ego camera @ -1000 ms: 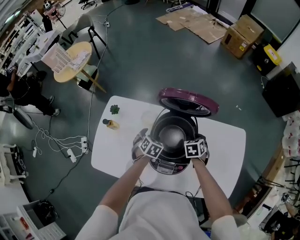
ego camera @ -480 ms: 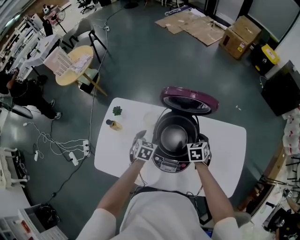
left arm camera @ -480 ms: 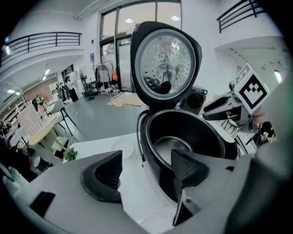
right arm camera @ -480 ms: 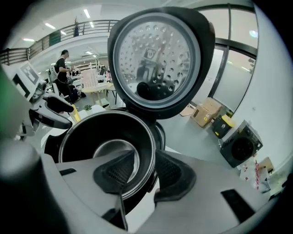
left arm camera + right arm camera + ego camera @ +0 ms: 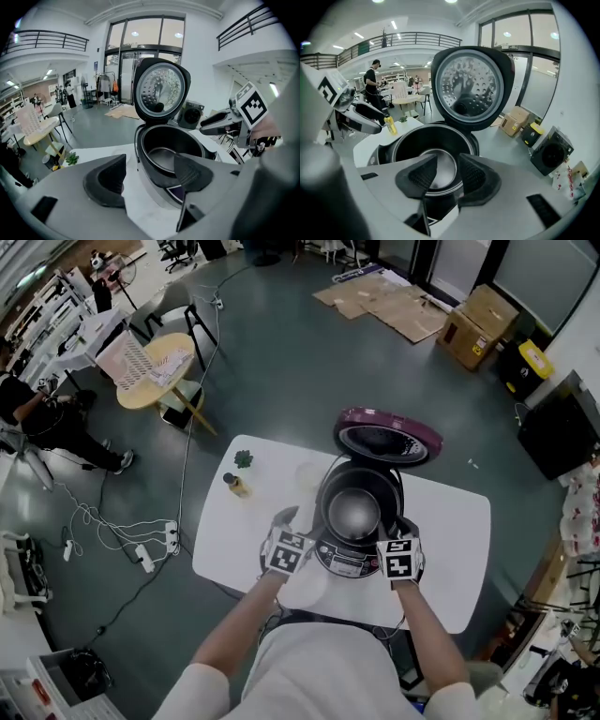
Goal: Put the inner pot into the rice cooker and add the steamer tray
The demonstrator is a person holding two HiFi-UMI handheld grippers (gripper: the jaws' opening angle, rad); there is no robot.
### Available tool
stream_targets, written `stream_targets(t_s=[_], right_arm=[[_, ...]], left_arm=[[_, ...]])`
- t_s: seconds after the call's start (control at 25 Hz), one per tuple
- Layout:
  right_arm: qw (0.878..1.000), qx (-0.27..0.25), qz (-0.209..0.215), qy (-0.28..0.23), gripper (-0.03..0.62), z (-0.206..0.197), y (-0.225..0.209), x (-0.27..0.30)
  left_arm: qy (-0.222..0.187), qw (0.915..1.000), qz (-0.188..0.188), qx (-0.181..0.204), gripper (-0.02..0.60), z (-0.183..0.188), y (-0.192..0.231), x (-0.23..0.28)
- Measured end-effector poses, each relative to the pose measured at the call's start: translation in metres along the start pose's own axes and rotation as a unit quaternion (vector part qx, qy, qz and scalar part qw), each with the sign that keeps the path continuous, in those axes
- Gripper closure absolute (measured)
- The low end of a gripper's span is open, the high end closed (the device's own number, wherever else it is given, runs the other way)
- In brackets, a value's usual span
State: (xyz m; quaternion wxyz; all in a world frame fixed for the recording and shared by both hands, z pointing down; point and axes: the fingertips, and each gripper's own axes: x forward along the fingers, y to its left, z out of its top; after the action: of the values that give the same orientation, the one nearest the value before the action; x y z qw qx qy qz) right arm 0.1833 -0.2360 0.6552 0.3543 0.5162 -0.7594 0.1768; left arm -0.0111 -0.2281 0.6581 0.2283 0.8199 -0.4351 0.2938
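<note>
Fingers of our left gripper (image 5: pixel 150 161) stand wide apart, having just closed in a little, and hold nothing. Those of our right gripper (image 5: pixel 447 159) have just been opening and are empty too. Our inner pot (image 5: pixel 353 512) already sits in the rice cooker (image 5: pixel 345 561) on the worktop (image 5: pixel 450 521), lid (image 5: pixel 387 439) up. A pale round thing (image 5: pixel 309 474) beside the cooker may be the steamer tray; we cannot tell. We judge such a tray light and slick, best pinched at opposite rims.
</note>
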Motion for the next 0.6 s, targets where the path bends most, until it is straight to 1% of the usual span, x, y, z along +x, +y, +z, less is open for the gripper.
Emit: stream_targets(t_s=[0.36,0.6], right_arm=[[0.999,-0.015,0.038,-0.031,0.424,0.010,0.050,-0.040],[0.997,-0.023,0.071,-0.036,0.424,0.003,0.091,-0.054]], left_arm=[[-0.024,0.9996,-0.005,-0.015,0.249,-0.023,-0.002,-0.049],[-0.027,0.9992,-0.011,-0.028,0.250,-0.051,-0.002,-0.070]])
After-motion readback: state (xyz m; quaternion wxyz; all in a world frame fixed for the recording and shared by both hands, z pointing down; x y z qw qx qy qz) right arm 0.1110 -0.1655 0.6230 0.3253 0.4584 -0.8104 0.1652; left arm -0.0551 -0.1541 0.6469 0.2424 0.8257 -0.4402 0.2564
